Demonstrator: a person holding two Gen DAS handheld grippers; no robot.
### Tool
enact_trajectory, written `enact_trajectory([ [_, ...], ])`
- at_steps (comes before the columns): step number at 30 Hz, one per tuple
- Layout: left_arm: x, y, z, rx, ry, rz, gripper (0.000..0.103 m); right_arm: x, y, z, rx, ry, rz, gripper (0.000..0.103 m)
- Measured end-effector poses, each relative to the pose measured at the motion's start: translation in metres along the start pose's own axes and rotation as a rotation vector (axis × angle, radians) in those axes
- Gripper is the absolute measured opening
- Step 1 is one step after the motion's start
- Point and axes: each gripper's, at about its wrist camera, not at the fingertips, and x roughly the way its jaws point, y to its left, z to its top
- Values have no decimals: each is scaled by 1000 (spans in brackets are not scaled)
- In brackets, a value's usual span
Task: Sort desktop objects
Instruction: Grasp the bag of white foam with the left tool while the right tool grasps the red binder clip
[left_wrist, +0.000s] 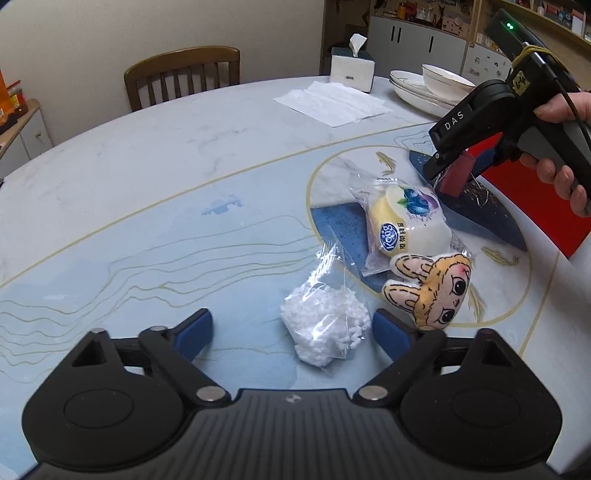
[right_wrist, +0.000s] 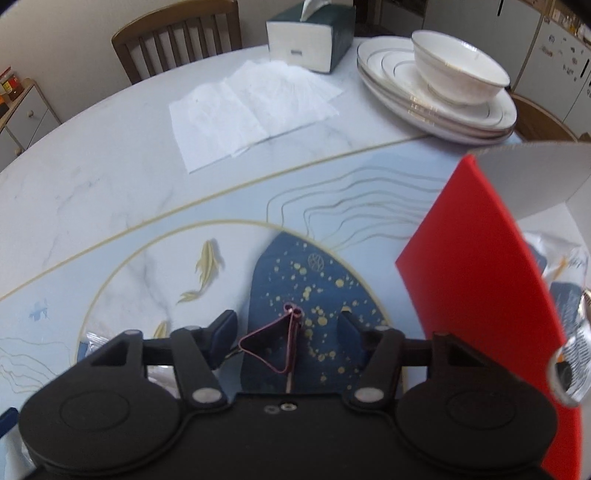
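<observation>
My left gripper (left_wrist: 291, 332) is open and low over the table, its blue pads either side of a clear bag of white beads (left_wrist: 325, 326). Beyond the bag lie a plush rabbit face (left_wrist: 434, 290) and a wrapped blueberry snack (left_wrist: 402, 221). My right gripper (left_wrist: 448, 173) hangs over the table's dark blue patch with a dark red binder clip (left_wrist: 456, 175) at its tip. In the right wrist view its fingers are spread wide (right_wrist: 288, 332) and the clip (right_wrist: 275, 343) sits between them; whether a finger touches it is not clear.
A red box (right_wrist: 476, 295) stands to the right of the right gripper, with a plastic wrapper (right_wrist: 569, 332) beyond it. A tissue box (right_wrist: 306, 37), flat tissues (right_wrist: 251, 107) and stacked plates with a bowl (right_wrist: 454, 74) sit at the far side. A chair (left_wrist: 183, 75) stands behind the table.
</observation>
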Motion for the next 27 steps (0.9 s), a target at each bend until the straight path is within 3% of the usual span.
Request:
enact_trajectory([
  [5, 1, -2, 3, 5, -16, -10, 76, 2, 1, -4, -5, -6, -3, 55],
  [9, 1, -4, 5, 10, -22, -9, 66, 0, 4, -9, -20, -2, -7, 42],
  [14, -1, -6, 4, 12, -24, 1, 51, -4, 6, -18, -44, -8, 0, 37],
  [27, -7, -10, 2, -11, -7, 9, 36, -21, -3, -47, -98, 2, 40, 34],
])
